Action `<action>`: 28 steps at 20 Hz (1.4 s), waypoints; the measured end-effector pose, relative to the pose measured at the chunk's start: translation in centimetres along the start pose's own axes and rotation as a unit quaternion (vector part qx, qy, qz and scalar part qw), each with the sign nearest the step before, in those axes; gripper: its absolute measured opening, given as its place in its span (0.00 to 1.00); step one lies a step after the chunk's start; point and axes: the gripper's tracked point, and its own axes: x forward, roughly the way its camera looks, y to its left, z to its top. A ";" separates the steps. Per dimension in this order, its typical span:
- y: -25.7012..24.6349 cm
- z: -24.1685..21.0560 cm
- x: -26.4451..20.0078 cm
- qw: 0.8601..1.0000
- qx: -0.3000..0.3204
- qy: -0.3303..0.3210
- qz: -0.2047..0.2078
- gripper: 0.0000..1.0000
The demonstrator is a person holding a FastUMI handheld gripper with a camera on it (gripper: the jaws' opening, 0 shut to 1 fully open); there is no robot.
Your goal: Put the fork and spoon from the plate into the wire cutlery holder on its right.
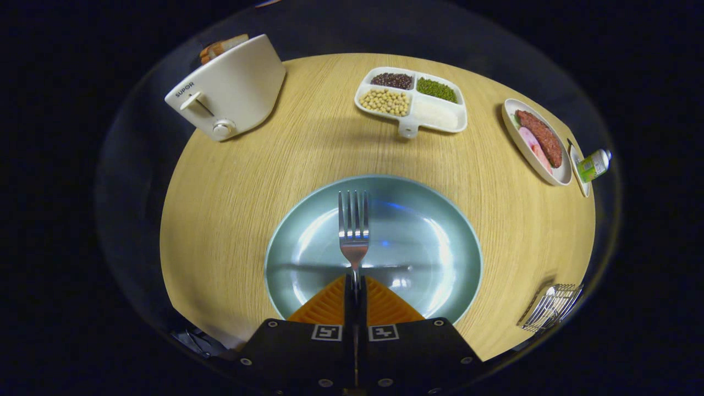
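A metal fork (353, 231) sticks out forward from between my fingers, tines pointing away, held above the pale blue plate (434, 231). My gripper (355, 286) is shut on the fork's handle, both pads pressed against it. The plate lies just ahead of and under the fingers on the round wooden table. The wire cutlery holder (551, 307) stands to the right of the plate near the table's rim.
Beyond the plate are a white toaster (231, 88) with bread at the far left, a divided dish of beans and grains (412, 99) at the back centre, and a plate of meat slices (538, 140) with a small green bottle (594, 164) at the far right.
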 end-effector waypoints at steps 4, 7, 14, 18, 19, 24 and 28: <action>-1.4 0.8 -3.8 0.999 0.029 -0.045 0.006 0.03; -3.8 1.0 -7.5 0.996 0.053 -0.077 0.000 0.03; -13.1 -0.8 -15.2 0.982 0.114 -0.140 -0.047 0.03; -18.3 -3.1 -17.5 0.975 0.141 -0.152 -0.074 0.03; -18.9 -3.4 -16.8 0.974 0.145 -0.152 -0.079 0.03; -23.3 -6.0 -17.7 0.970 0.165 -0.149 -0.095 0.03; -25.7 -8.0 -17.6 0.971 0.169 -0.138 -0.100 0.03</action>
